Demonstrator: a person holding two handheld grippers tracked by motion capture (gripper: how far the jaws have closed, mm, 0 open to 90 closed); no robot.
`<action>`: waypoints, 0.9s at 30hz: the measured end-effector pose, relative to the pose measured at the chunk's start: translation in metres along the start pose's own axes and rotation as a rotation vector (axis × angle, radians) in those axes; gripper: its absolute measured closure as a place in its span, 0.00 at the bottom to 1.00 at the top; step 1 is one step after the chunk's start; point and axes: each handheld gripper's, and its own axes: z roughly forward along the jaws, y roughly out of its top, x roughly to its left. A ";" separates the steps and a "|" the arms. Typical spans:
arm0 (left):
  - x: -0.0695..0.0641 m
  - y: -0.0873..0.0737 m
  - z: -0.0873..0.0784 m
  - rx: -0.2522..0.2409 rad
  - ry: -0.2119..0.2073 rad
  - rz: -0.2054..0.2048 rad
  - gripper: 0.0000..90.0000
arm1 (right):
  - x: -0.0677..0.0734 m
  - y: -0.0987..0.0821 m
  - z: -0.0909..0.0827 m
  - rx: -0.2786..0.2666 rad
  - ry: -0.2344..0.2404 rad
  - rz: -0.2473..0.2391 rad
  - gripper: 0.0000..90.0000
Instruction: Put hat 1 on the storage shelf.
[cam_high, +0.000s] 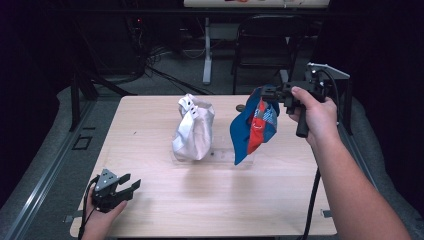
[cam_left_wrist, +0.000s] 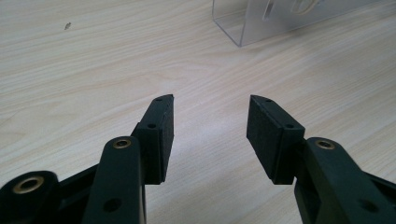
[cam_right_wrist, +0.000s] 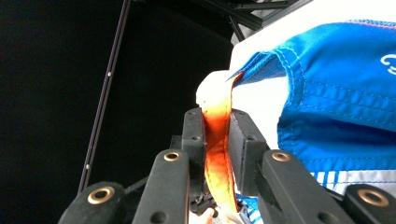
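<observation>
Light wood-grain table (cam_high: 165, 210), pale top, evenly lit from above. Grey carpet floor (cam_high: 170, 75) around it. Far side: black folding chair (cam_high: 265, 45) right of centre, white table leg (cam_high: 207, 50) next to it on the left, loose black cables (cam_high: 165, 70) running across the floor. Dark metal frame post (cam_high: 75, 100) at far left. Room edges left and right drop into near-black, walls not readable.

Blue-and-red cloth bag (cam_high: 252, 127) hangs crumpled above the table's right side
</observation>
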 end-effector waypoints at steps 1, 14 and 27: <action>0.000 0.000 0.000 -0.005 -0.001 0.001 0.57 | 0.001 0.002 0.004 -0.013 -0.001 0.014 0.86; 0.003 -0.001 -0.001 -0.011 0.003 -0.006 0.57 | -0.003 0.016 0.018 -0.019 -0.039 0.027 0.86; 0.002 -0.001 0.000 -0.009 0.008 0.000 0.57 | -0.010 0.018 0.022 -0.025 -0.060 0.036 0.86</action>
